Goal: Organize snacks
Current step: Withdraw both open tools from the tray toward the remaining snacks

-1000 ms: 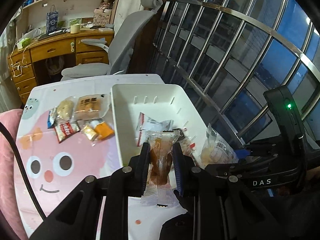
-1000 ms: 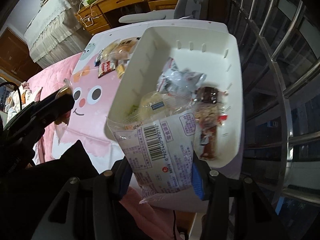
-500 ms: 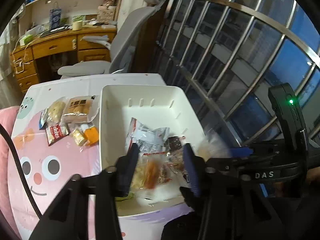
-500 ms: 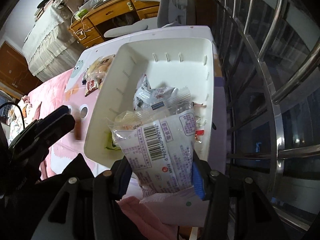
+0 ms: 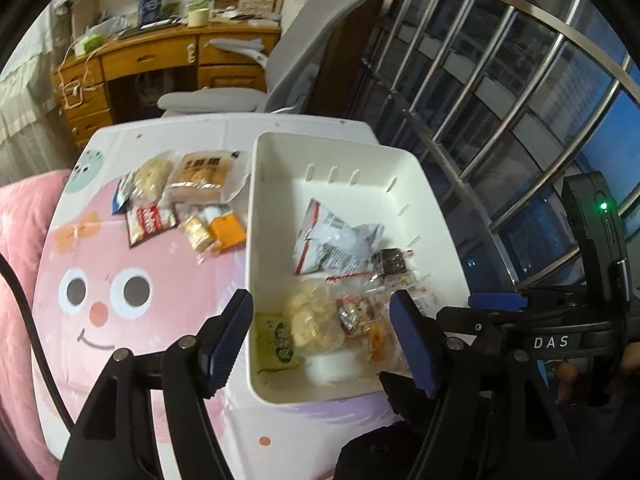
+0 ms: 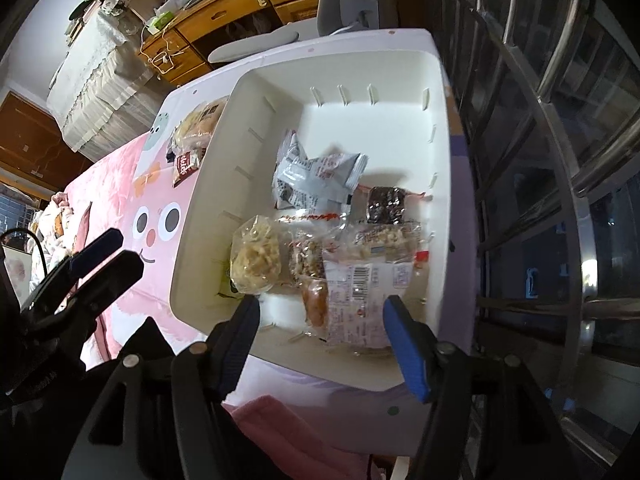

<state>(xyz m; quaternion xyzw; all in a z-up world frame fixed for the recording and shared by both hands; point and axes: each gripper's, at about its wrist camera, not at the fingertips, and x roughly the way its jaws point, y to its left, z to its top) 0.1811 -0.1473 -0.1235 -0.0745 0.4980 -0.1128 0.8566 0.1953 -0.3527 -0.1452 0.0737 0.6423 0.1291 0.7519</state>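
Observation:
A white bin [image 5: 249, 240] [image 6: 208, 184] stands on the table's right side and holds several wrapped snacks. Among them are a silver packet [image 5: 336, 240] [image 6: 316, 176], a dark brownie [image 5: 390, 262], a pale round cake [image 5: 312, 316] and a brown snack in clear wrap [image 6: 314, 304]. My left gripper [image 5: 320, 312] hangs over the bin's near end, its jaws opening with nothing pinched. My right gripper [image 6: 322, 308] is opening too. The white barcode packet [image 6: 360, 292] lies in the bin beneath it, free of the pads. Several loose snacks [image 5: 200, 172] remain left of the bin.
The table cover shows a pink cartoon face [image 5: 104, 292]. A grey office chair [image 5: 288, 64] and a wooden desk [image 5: 152, 56] stand beyond the table. Metal window bars [image 5: 500, 92] run along the right. Pink bedding [image 5: 16, 240] borders the left.
Both grippers widened. The brown snack left the left jaws and the barcode packet left the right jaws. Both now lie in the bin's near end.

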